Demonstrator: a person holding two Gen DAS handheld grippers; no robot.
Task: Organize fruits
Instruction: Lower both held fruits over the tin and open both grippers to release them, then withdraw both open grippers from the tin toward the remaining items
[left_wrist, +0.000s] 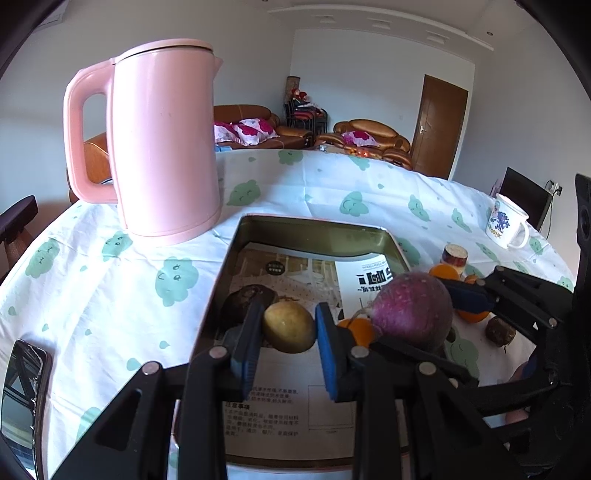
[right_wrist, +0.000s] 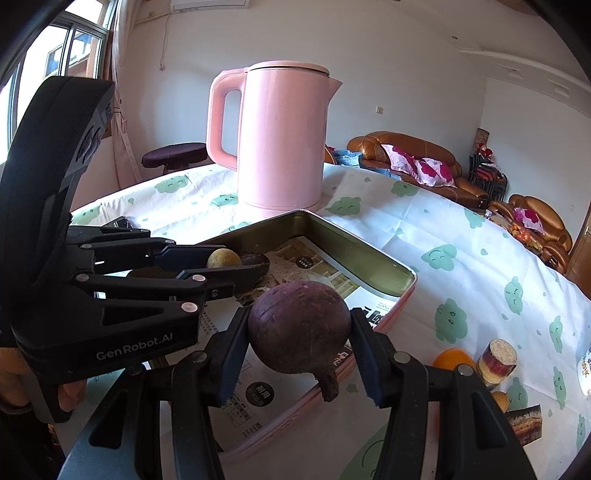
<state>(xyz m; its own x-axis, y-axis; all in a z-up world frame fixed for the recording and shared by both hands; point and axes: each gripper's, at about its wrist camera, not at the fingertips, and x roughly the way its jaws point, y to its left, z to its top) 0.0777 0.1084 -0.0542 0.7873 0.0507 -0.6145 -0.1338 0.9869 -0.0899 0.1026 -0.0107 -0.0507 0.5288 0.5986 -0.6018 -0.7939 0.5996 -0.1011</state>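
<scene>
My left gripper (left_wrist: 289, 326) is shut on a small yellow-brown round fruit (left_wrist: 289, 326) and holds it over the metal tray (left_wrist: 314, 230), next to a dark purple fruit (left_wrist: 247, 299) lying in the tray. My right gripper (right_wrist: 299, 345) is shut on a large purple round fruit (right_wrist: 299, 328), stem down, above the tray's near right edge (right_wrist: 369, 254). In the left wrist view that purple fruit (left_wrist: 412, 312) hangs at the tray's right side. An orange (left_wrist: 358, 330) shows just behind it.
A pink kettle (left_wrist: 162, 144) stands behind the tray. Right of the tray lie oranges (left_wrist: 443, 272), a small brown fruit (left_wrist: 500, 330), a small jar (right_wrist: 496, 360) and a white mug (left_wrist: 506, 221). A phone (left_wrist: 22, 391) lies at the left edge.
</scene>
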